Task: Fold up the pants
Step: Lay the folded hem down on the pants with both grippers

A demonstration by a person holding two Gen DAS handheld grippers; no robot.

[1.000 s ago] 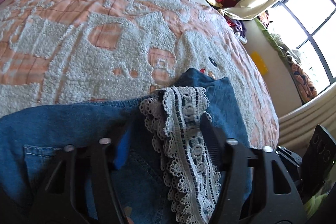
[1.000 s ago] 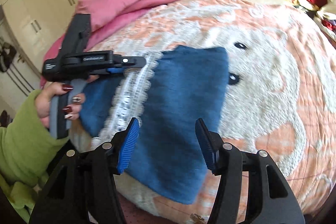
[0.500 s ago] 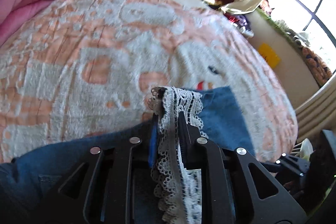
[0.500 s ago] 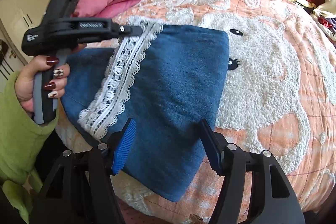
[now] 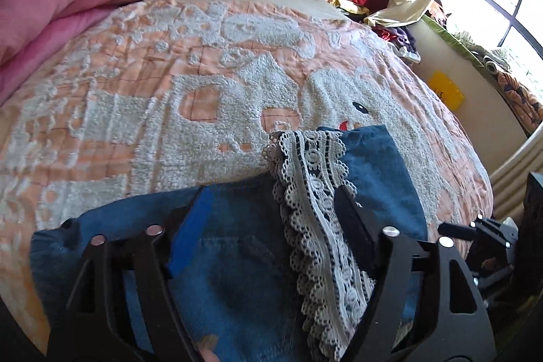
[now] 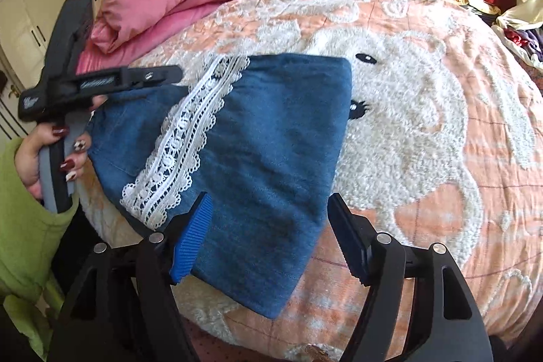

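So the denim pants [image 6: 258,138] are lying folded on the bed [image 6: 424,131], lace trim [image 6: 183,138] on top. Left gripper [image 5: 271,226] has its fingers spread wide over the lace (not gripping anything). Right gripper [image 6: 268,233] is released too, hovering at the near edge of the pants.

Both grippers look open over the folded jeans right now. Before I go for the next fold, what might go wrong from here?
1. The denim pants hang off the near edge of the bedspread; a tug toward you may slide them off.
2. The lace hem lies loose between the fingers of the open left gripper; closing there may catch lace alone and undo the fold.
3. The right gripper is open over one folded corner; a shallow grab might take only the top layer.
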